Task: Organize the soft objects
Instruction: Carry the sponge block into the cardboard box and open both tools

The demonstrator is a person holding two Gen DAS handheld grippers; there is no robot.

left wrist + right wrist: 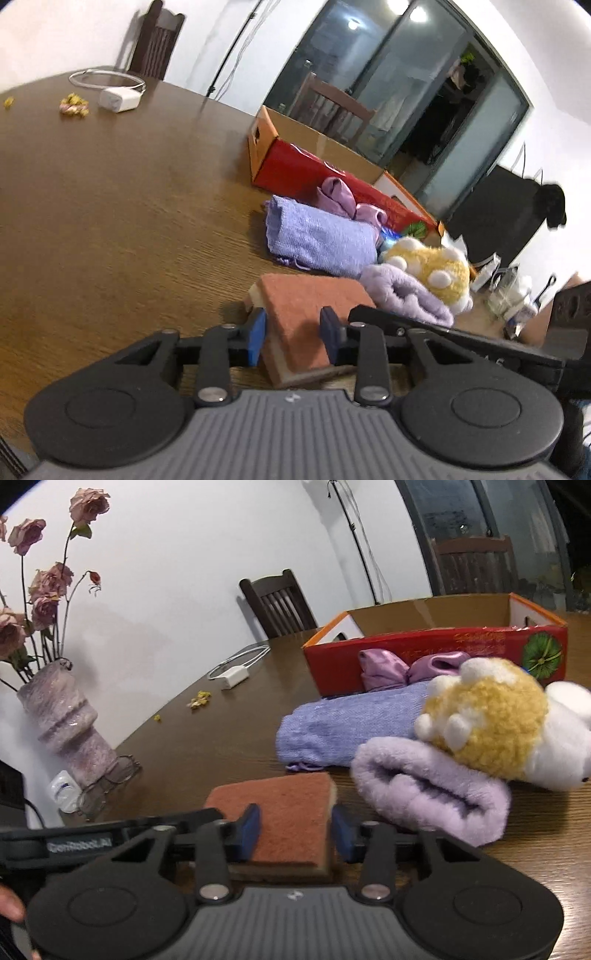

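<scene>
Both grippers straddling the sponge, grasp step.
Sponge (310, 314) lies flat on table (110, 203), near edge, beside towel (428, 790). Left gripper (293, 334) and right gripper (295, 829) part open, pads flanking it, contact unclear. Next, probably: one closes, lifts, carries to box (436, 646).

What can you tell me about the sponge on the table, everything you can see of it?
The sponge is a flat rectangular block: a rough reddish-brown scouring pad on top, a pale yellow foam layer beneath, seen at its edges. It lies flat on the brown wooden table, pad side up, in front of the rolled lilac towel. Both grippers' blue-padded jaws straddle it, left gripper and right gripper, open; contact with its sides is unclear.
</scene>
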